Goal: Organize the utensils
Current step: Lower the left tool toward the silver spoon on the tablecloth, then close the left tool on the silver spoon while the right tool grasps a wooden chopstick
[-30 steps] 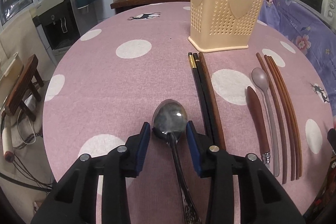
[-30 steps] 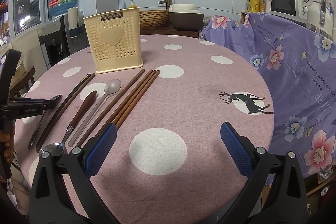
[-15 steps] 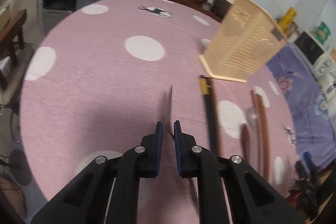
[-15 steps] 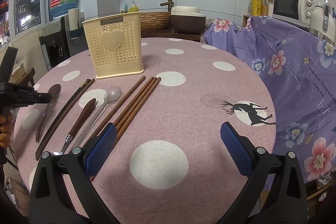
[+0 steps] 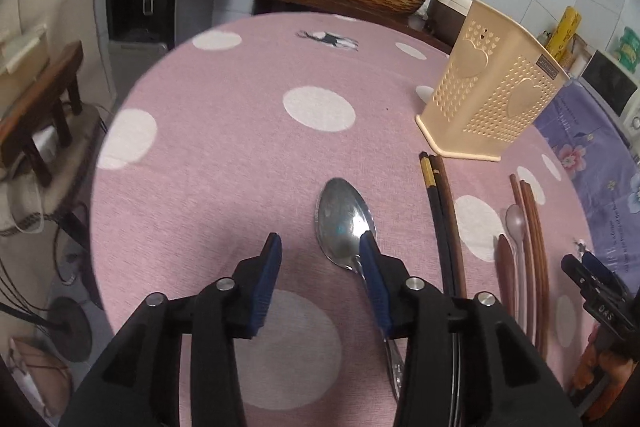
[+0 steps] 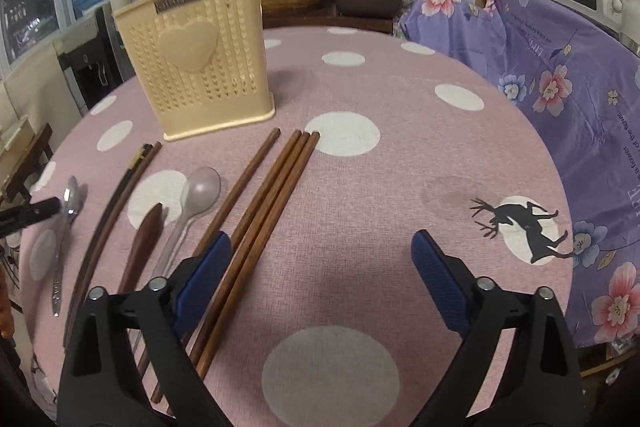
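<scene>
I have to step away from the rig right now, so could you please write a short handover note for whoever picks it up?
Left gripper: open, holding nothing; the metal spoon lies on the table beside its right finger.
Right gripper: open, holding nothing, above the brown chopsticks.
On the tablecloth, in front of the beige utensil holder: metal spoon, dark chopsticks, a brown-handled utensil, the translucent plastic spoon, brown chopsticks.
Done: nothing visibly in the holder; its inside is not in view.
Left: move every utensil into the holder.
</scene>
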A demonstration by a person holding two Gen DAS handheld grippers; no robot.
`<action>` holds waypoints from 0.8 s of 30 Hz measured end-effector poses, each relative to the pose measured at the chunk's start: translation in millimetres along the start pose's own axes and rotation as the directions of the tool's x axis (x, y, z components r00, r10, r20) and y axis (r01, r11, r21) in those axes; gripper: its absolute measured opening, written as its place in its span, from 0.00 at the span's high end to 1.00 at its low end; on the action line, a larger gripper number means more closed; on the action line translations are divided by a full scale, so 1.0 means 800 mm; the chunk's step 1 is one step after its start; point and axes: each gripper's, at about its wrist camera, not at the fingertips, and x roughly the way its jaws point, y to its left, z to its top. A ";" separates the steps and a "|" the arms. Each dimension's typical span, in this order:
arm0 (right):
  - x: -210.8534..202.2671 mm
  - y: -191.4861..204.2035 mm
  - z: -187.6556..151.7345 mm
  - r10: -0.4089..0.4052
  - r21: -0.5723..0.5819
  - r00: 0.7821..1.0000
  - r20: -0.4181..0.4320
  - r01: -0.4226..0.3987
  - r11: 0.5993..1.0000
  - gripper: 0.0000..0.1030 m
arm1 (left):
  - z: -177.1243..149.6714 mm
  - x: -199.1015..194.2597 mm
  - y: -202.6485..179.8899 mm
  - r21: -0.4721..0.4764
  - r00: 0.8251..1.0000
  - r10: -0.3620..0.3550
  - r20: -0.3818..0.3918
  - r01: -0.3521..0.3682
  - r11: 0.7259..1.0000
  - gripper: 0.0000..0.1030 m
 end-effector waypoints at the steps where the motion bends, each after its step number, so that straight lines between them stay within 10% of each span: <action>1: 0.006 0.002 0.000 -0.012 -0.007 1.000 -0.017 0.012 1.000 0.22 | 0.000 -0.003 -0.002 0.012 1.000 0.006 0.008 -0.006 1.000 0.56; 24: 0.031 -0.045 0.038 0.014 0.157 0.996 -0.088 0.000 0.988 0.47 | -0.003 -0.005 -0.018 0.046 0.997 0.077 0.019 -0.078 0.996 0.52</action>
